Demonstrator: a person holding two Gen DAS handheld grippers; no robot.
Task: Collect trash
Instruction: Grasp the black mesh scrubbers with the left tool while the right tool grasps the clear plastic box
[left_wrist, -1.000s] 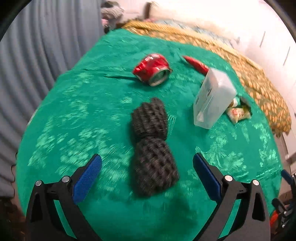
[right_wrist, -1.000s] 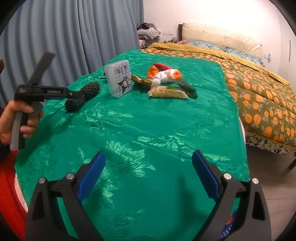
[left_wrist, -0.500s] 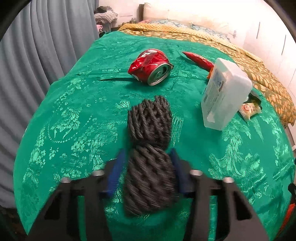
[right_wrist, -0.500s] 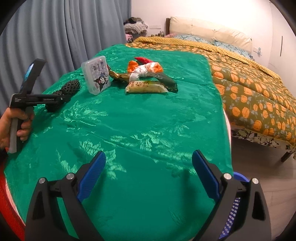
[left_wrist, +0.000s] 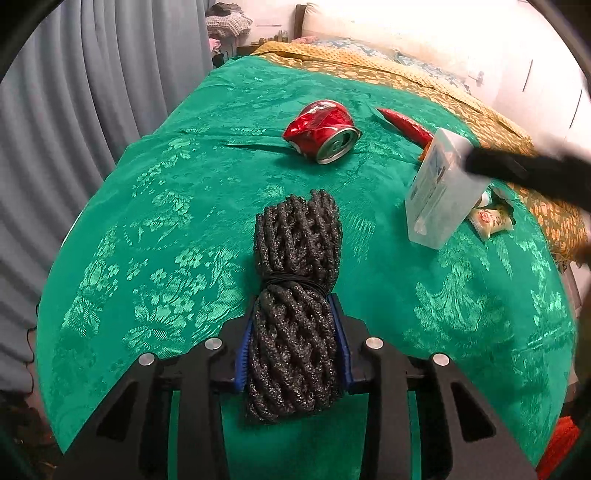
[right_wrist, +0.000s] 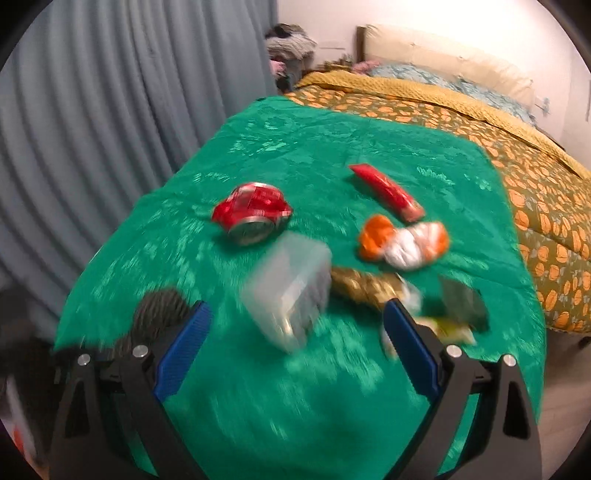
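Foam netting, black and bundled with a thin band, clamped at its near half between the blue pads of the left hand-held gripper; jaws just drawn shut, bundle squeezed between them, far half sticking out toward 12 o'clock. Long axis running straight along the fingers, so gripped across the narrow way. Resting on the green cloth over the worktop, not yet lifted by the look of it.

Right hand-held gripper spread wide, nothing between its pads, picture smeared by motion. From its own view: clear plastic box dead ahead at 12 o'clock, just past the fingertips; crushed red can at 11 o'clock, farther off; orange-and-white wrapper at 1 o'clock; red wrapper beyond that; gold wrapper just right of the box. Netting visible at 9 o'clock, beside the left finger.

Judged next: lift of the netting by the left, straight up to clear the cloth. For the right, box nearest and lined up between the open jaws; can nearer the left but that one occupied.
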